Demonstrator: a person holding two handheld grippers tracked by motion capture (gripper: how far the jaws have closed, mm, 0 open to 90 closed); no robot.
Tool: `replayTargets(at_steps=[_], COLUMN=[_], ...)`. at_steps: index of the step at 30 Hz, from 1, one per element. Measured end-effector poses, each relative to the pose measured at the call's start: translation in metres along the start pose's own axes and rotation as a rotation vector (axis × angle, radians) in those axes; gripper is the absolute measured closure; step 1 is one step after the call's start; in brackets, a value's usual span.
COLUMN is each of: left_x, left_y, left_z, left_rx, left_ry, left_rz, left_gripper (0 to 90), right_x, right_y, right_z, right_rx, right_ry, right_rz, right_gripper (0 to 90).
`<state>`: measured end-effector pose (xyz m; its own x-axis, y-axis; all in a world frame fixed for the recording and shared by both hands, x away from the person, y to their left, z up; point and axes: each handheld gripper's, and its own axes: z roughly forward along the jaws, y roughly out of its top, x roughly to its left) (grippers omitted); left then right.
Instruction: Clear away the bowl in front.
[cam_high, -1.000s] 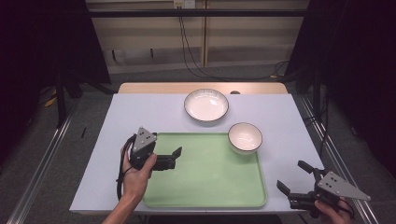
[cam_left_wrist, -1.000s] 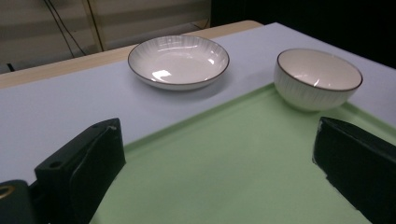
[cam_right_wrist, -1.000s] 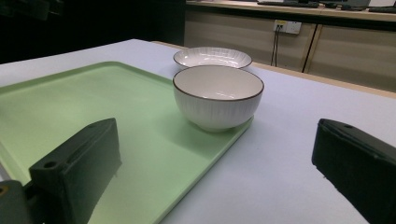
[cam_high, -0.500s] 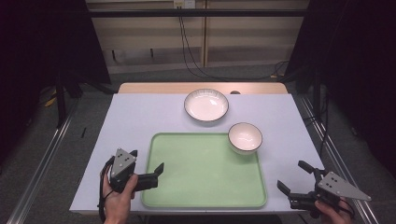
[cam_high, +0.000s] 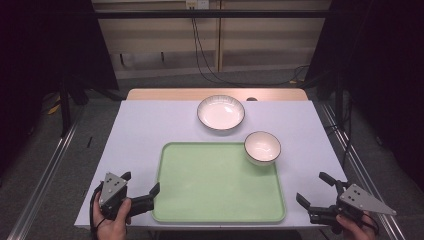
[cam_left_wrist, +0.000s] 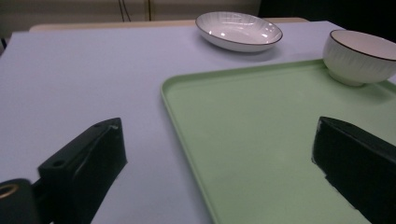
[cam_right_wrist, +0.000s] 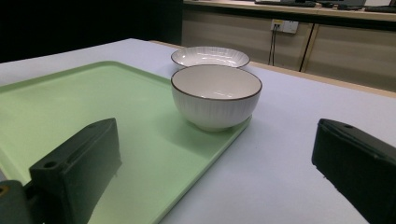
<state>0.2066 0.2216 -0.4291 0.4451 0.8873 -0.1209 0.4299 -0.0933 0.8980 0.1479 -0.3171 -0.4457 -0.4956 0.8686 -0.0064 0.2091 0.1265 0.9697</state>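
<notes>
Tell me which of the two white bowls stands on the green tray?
The deep bowl, at the far right corner of the green tray. The shallow bowl is wider and flatter, and it sits on the table beyond the tray.

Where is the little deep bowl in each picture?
High view: the small bowl sits right of centre, on the green tray's far right corner.
Left gripper view: upper right, on the tray's far corner.
Right gripper view: centre, on the tray's edge.
Shared landmark: the shallow dish just beyond it.
</notes>
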Motion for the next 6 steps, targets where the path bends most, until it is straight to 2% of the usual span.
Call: replayTargets(at_steps=[1, 2, 4, 6], left_x=[-0.0009, -0.0029, -0.0047, -0.0053], left_y=[-0.0001, 0.0010, 0.0012, 0.0012], left_z=[0.0010, 0.0009, 0.0007, 0.0012], left_rx=[0.004, -0.015, -0.010, -0.011], left_ry=[-0.005, -0.009, -0.012, -0.029], left_rz=[0.009, 0.017, 0.027, 0.022], left_gripper=[2.6, 2.2, 2.1, 1.9], right_x=[0.0000, 0.0001, -0.0003, -0.0007], right_y=[0.0003, 0.0004, 0.0003, 0.0001], right_z=[-0.0003, -0.0008, -0.0015, -0.0015], right_rx=[-0.004, -0.004, -0.011, -0.010], right_ry=[0.006, 0.005, 0.002, 0.001], right_rz=[0.001, 0.000, -0.002, 0.003], right_gripper=[0.8, 0.8, 0.8, 0.8])
